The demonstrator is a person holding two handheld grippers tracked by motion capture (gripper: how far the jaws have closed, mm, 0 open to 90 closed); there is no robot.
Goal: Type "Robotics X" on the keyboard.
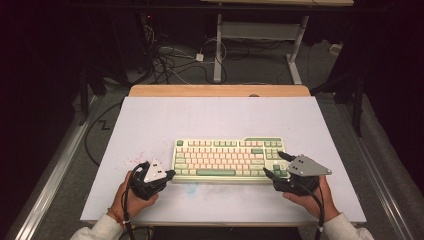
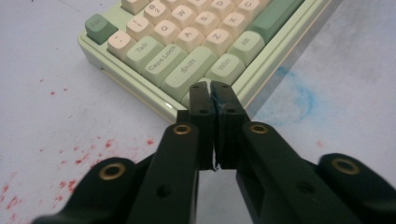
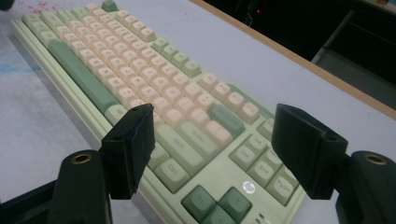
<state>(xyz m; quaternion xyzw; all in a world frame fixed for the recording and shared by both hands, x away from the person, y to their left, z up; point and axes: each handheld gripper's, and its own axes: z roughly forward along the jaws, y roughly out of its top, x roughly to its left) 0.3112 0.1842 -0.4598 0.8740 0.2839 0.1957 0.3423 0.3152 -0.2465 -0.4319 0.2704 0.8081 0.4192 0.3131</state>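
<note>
I am bringing my closed left gripper [image 2: 211, 88] against the near-left corner of the keyboard [image 1: 228, 159] lying on the white, red-speckled table [image 1: 150, 125], while my wide-open right gripper [image 3: 212, 140] is straddling its right end, best squared before squeezing, cables trailing on the dim floor beyond.

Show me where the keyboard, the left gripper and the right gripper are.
keyboard [image 1: 227, 157], high view, middle of the keys.
left gripper [image 2: 211, 88], left gripper view, between its shut jaw tips.
right gripper [image 3: 212, 119], right gripper view, midway between its open jaws.
</note>
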